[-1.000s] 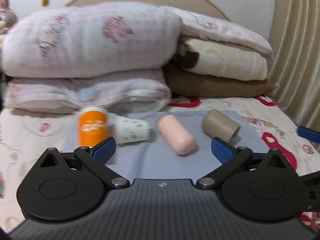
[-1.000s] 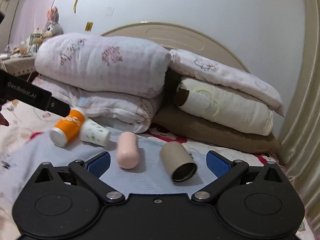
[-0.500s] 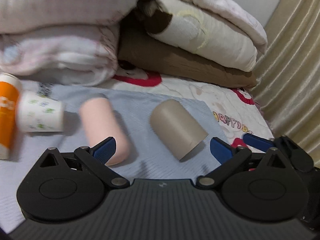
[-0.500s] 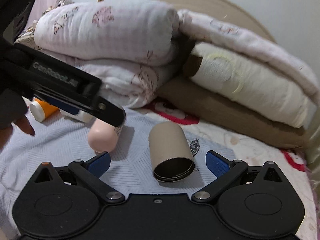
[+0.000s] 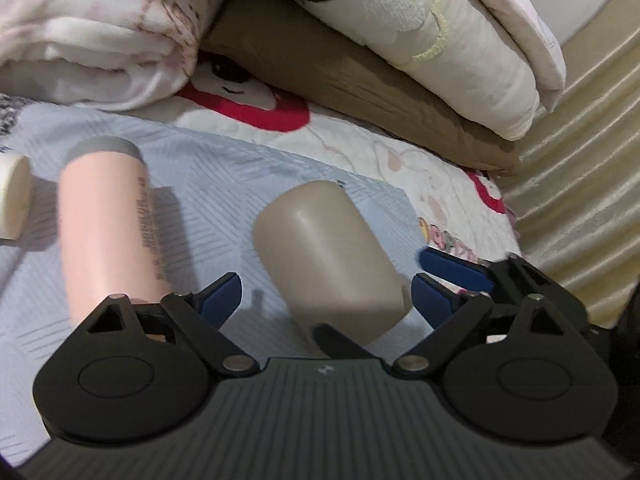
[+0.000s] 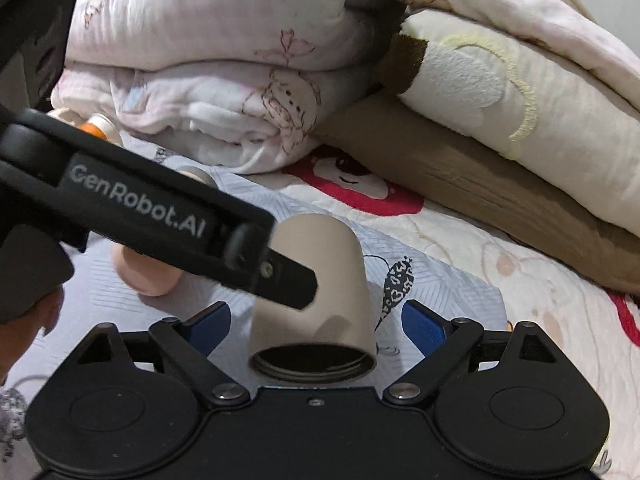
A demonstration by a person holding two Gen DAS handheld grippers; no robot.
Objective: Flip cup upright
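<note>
A beige cup [image 5: 328, 256] lies on its side on a light blue mat [image 5: 224, 176] on the bed. In the right wrist view the cup [image 6: 320, 304] has its dark open mouth toward the camera. My left gripper [image 5: 326, 296] is open, its blue pads on either side of the cup's near end, apart from it. My right gripper [image 6: 316, 322] is open, its pads on either side of the cup near the mouth, apart from it. The left gripper's black finger [image 6: 160, 220] crosses the right wrist view over the cup.
A pink bottle [image 5: 108, 228] lies left of the cup, a white cup [image 5: 14, 196] beyond it at the edge. An orange bottle [image 6: 98, 128] lies far left. Folded blankets and pillows [image 6: 248, 60] are stacked behind. A curtain [image 5: 580, 160] hangs to the right.
Both grippers have moved in closer to the beige cup, which now sits between each pair of open fingers. The cup has not moved.
</note>
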